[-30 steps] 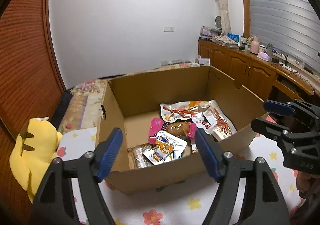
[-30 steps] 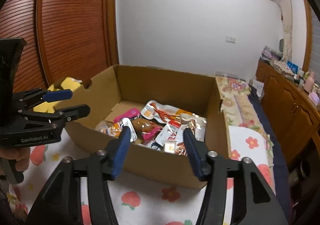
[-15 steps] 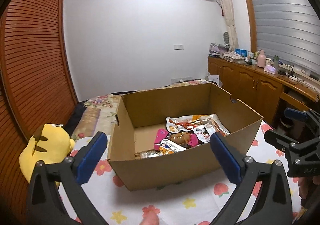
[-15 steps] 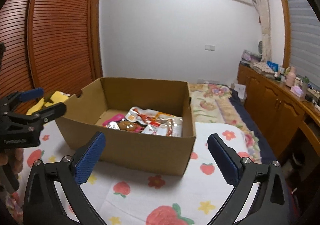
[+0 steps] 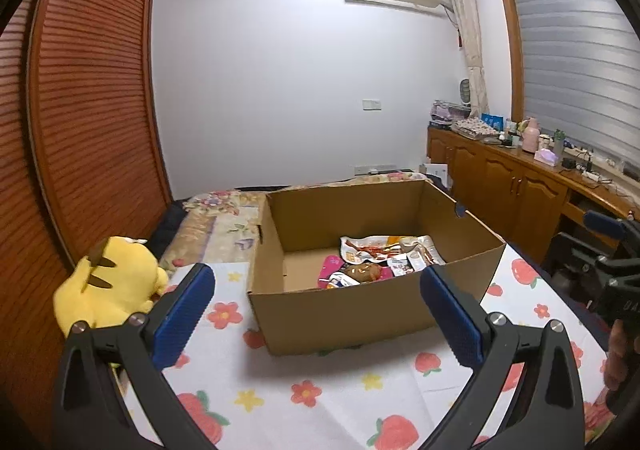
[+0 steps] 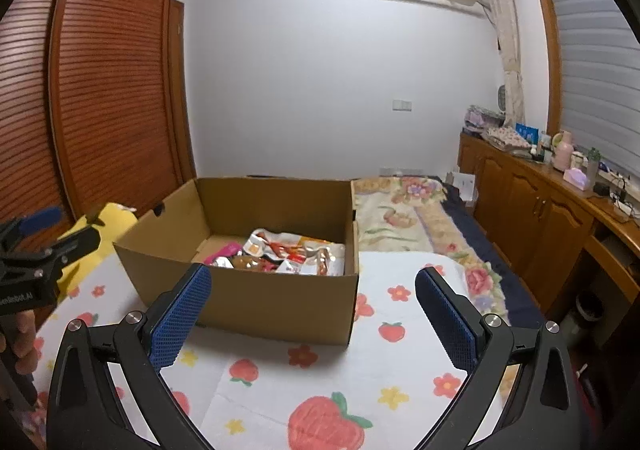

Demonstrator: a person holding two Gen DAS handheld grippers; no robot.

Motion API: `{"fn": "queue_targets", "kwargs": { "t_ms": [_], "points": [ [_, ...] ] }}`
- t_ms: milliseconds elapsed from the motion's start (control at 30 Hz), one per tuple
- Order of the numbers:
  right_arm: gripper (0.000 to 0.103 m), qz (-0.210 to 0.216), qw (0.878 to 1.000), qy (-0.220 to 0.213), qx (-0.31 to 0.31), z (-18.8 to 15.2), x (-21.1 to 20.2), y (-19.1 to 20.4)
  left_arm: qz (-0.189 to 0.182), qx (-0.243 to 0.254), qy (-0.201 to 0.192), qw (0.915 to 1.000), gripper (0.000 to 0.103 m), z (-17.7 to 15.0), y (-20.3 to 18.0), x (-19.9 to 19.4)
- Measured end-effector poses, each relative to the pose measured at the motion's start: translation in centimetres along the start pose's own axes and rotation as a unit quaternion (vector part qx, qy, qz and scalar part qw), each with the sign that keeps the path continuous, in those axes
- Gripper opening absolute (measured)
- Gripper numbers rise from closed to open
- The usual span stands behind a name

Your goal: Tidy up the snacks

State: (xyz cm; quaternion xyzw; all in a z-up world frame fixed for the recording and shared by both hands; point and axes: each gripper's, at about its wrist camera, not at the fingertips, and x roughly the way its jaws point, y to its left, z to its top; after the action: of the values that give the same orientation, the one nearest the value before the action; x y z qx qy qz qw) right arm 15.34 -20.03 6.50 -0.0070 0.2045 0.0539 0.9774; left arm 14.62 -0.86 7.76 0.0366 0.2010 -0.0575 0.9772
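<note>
An open cardboard box (image 5: 336, 314) (image 6: 256, 302) stands on a white cloth with a strawberry and flower print. Several snack packets (image 5: 380, 258) (image 6: 288, 254) lie in a heap on its floor, toward the right side. My left gripper (image 5: 316, 310) hangs in front of the box, jaws wide open, nothing between them. My right gripper (image 6: 312, 310) is likewise back from the box, open and empty. Each gripper shows at the edge of the other's view: the right gripper (image 5: 608, 250), the left gripper (image 6: 44, 246).
A yellow plush toy (image 5: 108, 286) sits left of the box. A bed with a floral quilt (image 6: 412, 209) runs behind the table. Wooden cabinets (image 5: 512, 189) with clutter line the right wall. A slatted wooden wardrobe (image 5: 88, 109) stands left.
Both grippers opened from partly closed to wide and pulled back and up from the box, which now looks smaller and farther. The snacks stayed in the box.
</note>
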Motion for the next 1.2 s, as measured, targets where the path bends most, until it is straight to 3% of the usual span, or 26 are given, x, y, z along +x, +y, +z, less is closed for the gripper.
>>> {"fn": "queue_targets", "kwargs": {
  "t_ms": [633,1200],
  "points": [
    [0.103,-0.002,1.000,-0.020,-0.011,-0.4,-8.2,1.0,0.012,-0.006,0.002,0.9999,0.103,-2.0,-0.6,-8.2],
    [0.103,-0.016,1.000,-0.009,-0.009,-5.2,-10.0,1.2,0.021,-0.006,0.023,0.9995,0.103,-7.1,-1.3,-9.1]
  ]
}}
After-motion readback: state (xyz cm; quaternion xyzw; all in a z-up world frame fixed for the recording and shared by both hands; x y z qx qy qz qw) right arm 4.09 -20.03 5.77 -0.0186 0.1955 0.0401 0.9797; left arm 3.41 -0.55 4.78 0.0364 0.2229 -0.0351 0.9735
